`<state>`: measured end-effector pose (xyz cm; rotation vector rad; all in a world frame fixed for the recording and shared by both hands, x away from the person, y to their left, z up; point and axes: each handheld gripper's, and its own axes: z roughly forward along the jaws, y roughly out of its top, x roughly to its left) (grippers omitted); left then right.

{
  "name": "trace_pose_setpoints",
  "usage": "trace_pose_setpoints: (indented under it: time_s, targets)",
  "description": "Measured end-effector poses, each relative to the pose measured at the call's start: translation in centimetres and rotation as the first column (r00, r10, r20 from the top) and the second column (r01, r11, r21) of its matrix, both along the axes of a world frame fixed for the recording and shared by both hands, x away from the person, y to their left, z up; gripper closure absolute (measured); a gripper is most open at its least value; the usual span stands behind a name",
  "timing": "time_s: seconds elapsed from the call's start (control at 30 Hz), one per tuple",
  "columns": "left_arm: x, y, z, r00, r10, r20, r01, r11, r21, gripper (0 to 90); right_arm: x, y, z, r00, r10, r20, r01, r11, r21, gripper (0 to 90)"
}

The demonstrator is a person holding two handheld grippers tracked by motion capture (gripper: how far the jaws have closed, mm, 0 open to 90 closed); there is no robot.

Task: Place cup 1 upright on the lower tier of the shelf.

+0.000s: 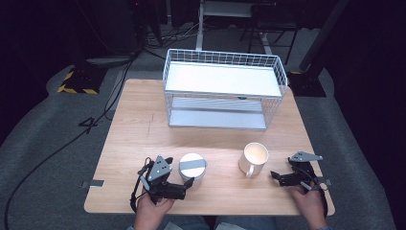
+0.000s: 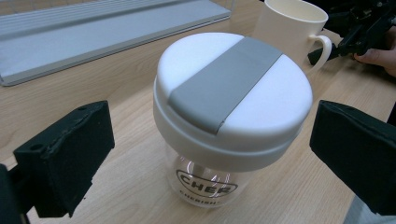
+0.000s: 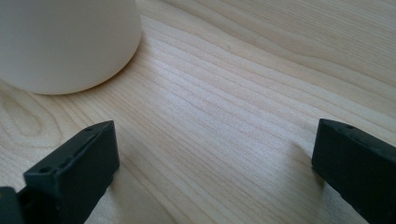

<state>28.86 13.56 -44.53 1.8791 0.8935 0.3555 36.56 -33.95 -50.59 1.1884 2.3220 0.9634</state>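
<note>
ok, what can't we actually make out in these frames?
- Clear jar with white-and-grey lid: the lid hides its contents in the left gripper view; the printed label is cut off by the bottom edge.
- Cream ceramic mug: right gripper view crops it to the lower wall.
- Mug's inside: too small in high view.

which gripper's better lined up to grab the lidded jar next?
Left. The left gripper sits open right beside the jar, which shows framed between its fingers. The right gripper is nearer the mug.
</note>
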Motion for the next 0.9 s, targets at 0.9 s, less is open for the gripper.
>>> trace_pose_setpoints:
  time_s: [0.9]
  targets:
    - [2.1,-3.1,-1.9,0.9998,-0.011,-0.014,0.011,0.9993,-0.034,6.3,0.0,0.0,0.0,1.0,0.0,0.001,0.0,1.0,0.0,0.7]
